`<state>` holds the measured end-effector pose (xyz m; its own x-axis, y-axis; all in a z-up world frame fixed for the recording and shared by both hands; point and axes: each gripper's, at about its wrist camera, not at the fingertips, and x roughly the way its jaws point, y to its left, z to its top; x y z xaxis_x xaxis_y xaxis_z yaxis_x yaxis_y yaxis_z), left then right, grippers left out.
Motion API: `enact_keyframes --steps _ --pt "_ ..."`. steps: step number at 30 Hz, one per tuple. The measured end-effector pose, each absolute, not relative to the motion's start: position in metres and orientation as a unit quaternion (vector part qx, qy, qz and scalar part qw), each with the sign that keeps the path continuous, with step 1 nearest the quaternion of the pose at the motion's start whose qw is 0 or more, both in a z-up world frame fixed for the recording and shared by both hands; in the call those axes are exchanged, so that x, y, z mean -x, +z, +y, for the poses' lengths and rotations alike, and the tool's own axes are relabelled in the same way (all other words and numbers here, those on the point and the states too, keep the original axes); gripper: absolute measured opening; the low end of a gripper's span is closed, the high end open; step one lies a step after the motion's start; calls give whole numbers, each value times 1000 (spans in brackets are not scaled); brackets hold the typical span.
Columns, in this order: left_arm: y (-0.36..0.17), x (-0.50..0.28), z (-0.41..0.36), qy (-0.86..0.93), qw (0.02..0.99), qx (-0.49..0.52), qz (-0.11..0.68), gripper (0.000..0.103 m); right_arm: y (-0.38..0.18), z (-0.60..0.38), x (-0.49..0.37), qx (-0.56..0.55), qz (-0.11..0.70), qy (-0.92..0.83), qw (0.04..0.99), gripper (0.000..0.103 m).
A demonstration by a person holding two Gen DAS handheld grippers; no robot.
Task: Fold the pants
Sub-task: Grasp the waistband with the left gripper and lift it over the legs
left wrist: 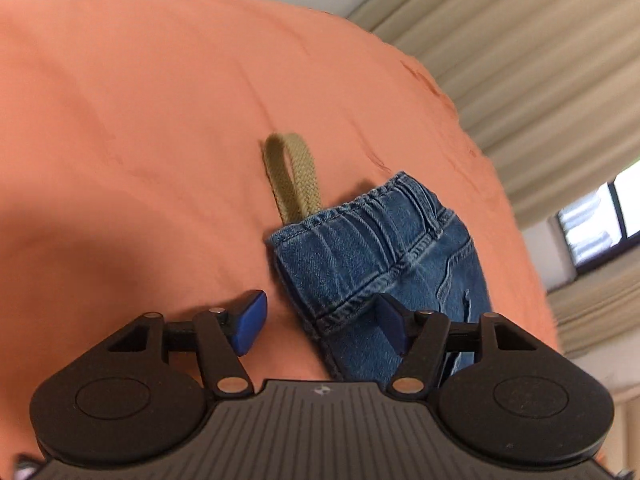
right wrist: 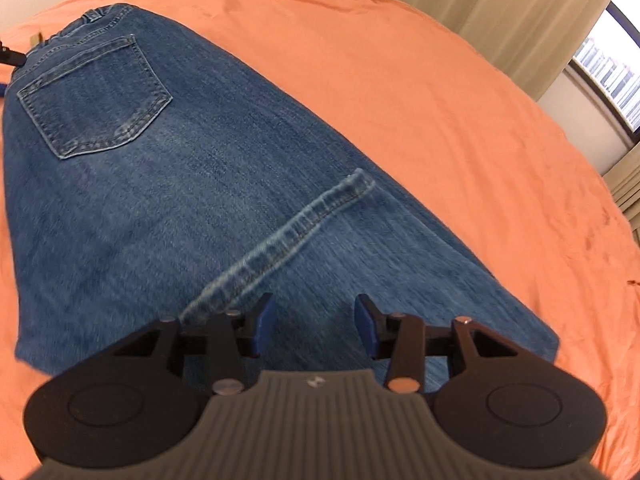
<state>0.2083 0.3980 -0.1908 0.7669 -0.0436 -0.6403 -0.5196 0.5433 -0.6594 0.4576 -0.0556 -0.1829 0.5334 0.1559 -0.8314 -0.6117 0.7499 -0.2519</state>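
Observation:
Blue denim pants [right wrist: 192,184] lie folded on the orange bed sheet [right wrist: 400,80], back pocket [right wrist: 96,96] up, with the leg hem [right wrist: 288,232] lying across the upper layer. My right gripper [right wrist: 316,326] is open and empty, low over the near end of the pants. In the left wrist view the waistband end of the pants [left wrist: 380,248] lies flat, with a tan drawstring loop [left wrist: 292,176] sticking out. My left gripper [left wrist: 320,326] is open and empty, its jaws on either side of the pants' left edge.
The orange sheet [left wrist: 140,120] covers the whole bed around the pants. Beige curtains [left wrist: 520,60] and a window [right wrist: 608,64] stand beyond the bed's far right edge.

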Motion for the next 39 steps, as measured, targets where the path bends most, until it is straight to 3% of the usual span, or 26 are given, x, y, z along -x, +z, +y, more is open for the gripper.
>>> enact_keyframes --steps 4,7,12,18,24,29,34,39 --pt "-204 -223 396 136 834 442 302 79 -191 -55 -471 239 441 244 830 39" --pt "-203 -238 393 141 840 418 315 69 -197 -52 -476 238 450 246 825 39" --pt "-195 -252 399 152 825 427 338 38 -200 -55 -476 221 457 241 827 39" --pt "-143 -263 383 178 841 349 373 23 -201 -59 -477 200 464 236 830 41" --pt "-55 -263 317 171 902 237 318 22 -189 -68 -462 201 451 230 839 41" --pt "1 -265 205 176 938 109 276 22 -161 -93 -438 190 430 230 852 41" --pt "5 -273 84 140 952 1 274 22 -135 -135 -415 143 428 220 865 41" --pt "-32 -281 -7 82 941 -94 316 22 -122 -179 -393 111 436 180 875 41"
